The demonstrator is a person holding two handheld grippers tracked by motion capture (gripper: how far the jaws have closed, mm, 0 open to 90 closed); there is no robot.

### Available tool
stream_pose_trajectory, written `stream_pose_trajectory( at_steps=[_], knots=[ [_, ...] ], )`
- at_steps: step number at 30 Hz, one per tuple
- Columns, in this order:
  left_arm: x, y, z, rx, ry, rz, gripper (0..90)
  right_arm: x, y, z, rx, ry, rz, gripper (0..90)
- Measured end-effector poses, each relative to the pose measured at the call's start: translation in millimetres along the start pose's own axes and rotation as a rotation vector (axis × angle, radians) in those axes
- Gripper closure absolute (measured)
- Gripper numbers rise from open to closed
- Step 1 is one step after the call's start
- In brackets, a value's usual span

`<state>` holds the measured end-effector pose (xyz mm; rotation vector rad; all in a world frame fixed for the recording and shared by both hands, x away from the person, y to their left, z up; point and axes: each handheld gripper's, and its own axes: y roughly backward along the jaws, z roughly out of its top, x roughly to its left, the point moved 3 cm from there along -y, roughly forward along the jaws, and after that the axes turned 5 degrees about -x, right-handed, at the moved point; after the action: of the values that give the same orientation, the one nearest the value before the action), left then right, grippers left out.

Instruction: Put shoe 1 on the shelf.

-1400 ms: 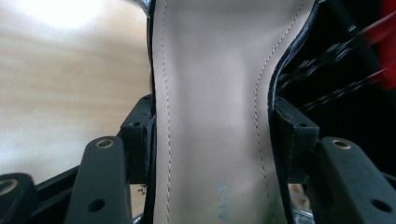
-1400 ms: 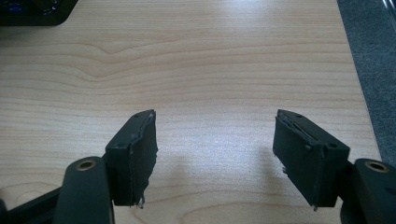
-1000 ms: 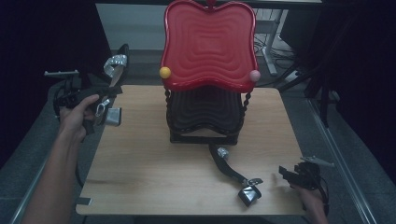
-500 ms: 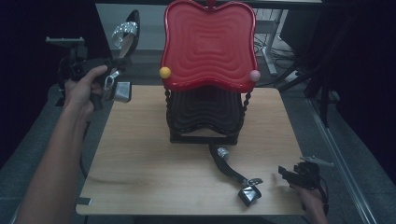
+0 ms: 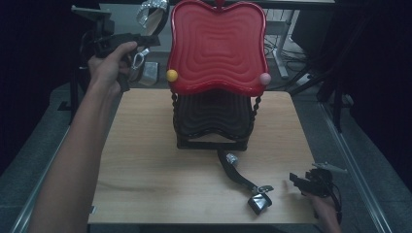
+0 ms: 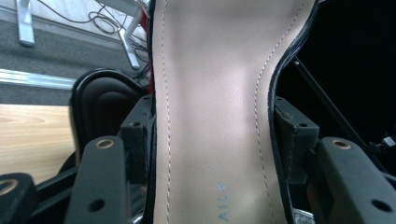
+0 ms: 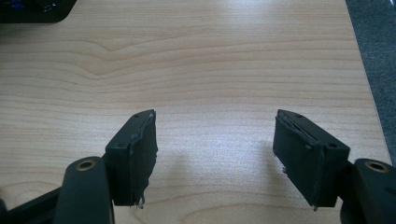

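A high-heeled sandal (image 5: 149,14) with a beige insole is pinched between the jaws of the left gripper (image 5: 141,41), held up in the air just left of the top of a red wavy-tiered rack (image 5: 217,48) that stands on a wooden table (image 5: 141,165). A second, black sandal (image 5: 241,179) lies on the table in front of the rack. The right gripper (image 5: 303,183), jaws spread apart with nothing between them, rests low by the table's edge, right of that second sandal.
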<state>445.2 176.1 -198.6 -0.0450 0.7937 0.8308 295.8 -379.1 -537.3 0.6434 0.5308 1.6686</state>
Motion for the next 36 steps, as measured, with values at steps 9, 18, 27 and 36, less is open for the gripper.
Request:
stream_pose_trajectory(
  at_steps=[9,18,27,36],
  knots=[
    [-28.6,-36.4,0.2,0.036,-0.040,0.036,42.8,0.0,-0.5,-0.4,0.002,0.003,0.004,30.8],
    [-47.8,-73.8,0.2,0.031,-0.086,0.136,42.7,-1.6,-1.4,-0.7,0.007,-0.002,0.007,30.8],
    [-39.3,-103.6,-7.0,0.012,-0.121,0.278,42.7,-0.2,-3.1,-0.8,0.015,0.004,0.013,30.7],
    [-40.4,-117.2,-13.2,0.039,-0.207,0.410,38.8,1.7,-5.4,-1.2,0.023,0.016,0.017,30.6]
  ],
)
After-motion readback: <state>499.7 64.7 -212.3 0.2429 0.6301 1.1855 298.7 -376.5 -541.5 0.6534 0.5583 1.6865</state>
